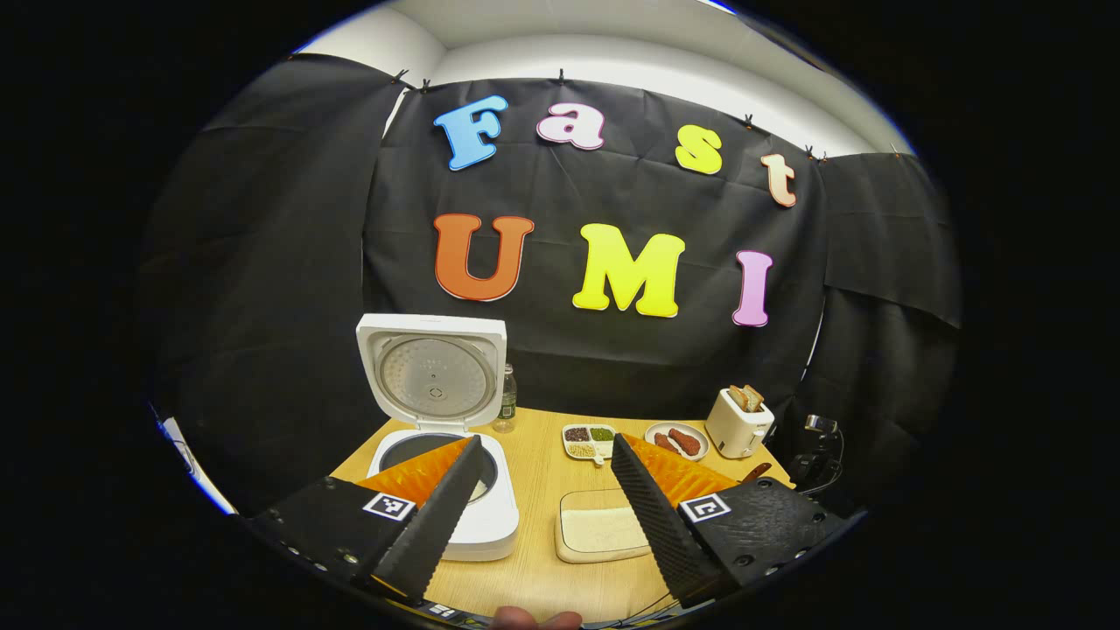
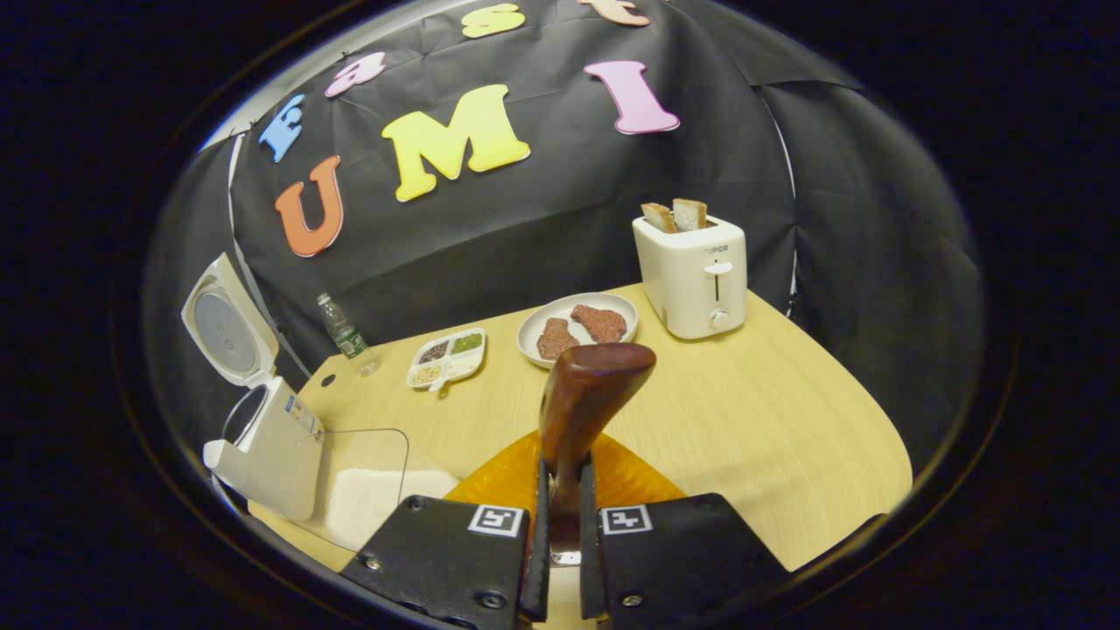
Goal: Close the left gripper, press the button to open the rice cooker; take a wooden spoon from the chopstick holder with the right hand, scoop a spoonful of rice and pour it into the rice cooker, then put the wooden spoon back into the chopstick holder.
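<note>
Wooden spoon clamped between both fingers of the right gripper, dark glossy reddish-brown wood, broad rounded end standing up above the fingers, narrow part pinched low between them; bowl or handle end, cannot tell. Held above the pale wood-grain table, nothing between the spoon and the table's far edge.

Relative to the rice cooker, seen from the left gripper view: white, rounded-square body at the table's left side, lid swung upright behind the pot, round metal inner plate dimpled and shiny, dark pot mouth exposed. Left gripper spread wide, holding nothing; one ribbed finger crossing in front of the cooker's body and hiding part of the pot mouth, the other off to the cooker's right. Just right of the cooker, a shallow rounded-rectangle tray of rice, grains white and fine, partly hidden by that other finger. Behind the cooker's right corner, a clear plastic bottle. Farther right, a small divided dish of coloured grains, then a round white plate with two brownish-red pieces, then a cream boxy toaster with two bread slices poking from its slots. Fingertip of a hand at the lower edge.
</note>
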A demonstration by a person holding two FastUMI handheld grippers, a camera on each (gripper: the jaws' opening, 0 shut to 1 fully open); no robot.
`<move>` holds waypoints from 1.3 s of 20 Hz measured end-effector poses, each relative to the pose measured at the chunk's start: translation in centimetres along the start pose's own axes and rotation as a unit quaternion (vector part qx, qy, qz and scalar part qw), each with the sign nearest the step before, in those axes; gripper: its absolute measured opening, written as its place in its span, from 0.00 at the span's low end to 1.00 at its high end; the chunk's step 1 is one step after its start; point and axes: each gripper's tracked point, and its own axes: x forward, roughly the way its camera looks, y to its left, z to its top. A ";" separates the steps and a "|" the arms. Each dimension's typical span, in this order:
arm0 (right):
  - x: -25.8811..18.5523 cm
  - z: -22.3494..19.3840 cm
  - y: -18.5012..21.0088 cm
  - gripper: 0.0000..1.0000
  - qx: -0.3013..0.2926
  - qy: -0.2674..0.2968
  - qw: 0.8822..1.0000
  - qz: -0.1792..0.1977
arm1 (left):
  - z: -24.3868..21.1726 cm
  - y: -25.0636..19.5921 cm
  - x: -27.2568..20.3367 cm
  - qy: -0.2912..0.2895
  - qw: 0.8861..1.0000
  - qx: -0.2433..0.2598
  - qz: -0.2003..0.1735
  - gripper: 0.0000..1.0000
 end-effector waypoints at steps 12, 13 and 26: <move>-6.6 7.6 -2.3 0.93 -0.032 -0.068 0.995 -0.066 | 3.4 1.9 1.8 -0.038 0.999 -0.001 -0.001 0.94; -7.7 8.6 -2.2 0.96 -0.033 -0.079 0.994 -0.069 | 4.0 2.5 2.3 -0.043 0.999 0.005 0.004 0.94; -22.1 17.4 3.4 1.00 -0.050 -0.198 0.977 -0.065 | 16.0 12.2 16.3 -0.084 0.992 0.063 0.072 0.94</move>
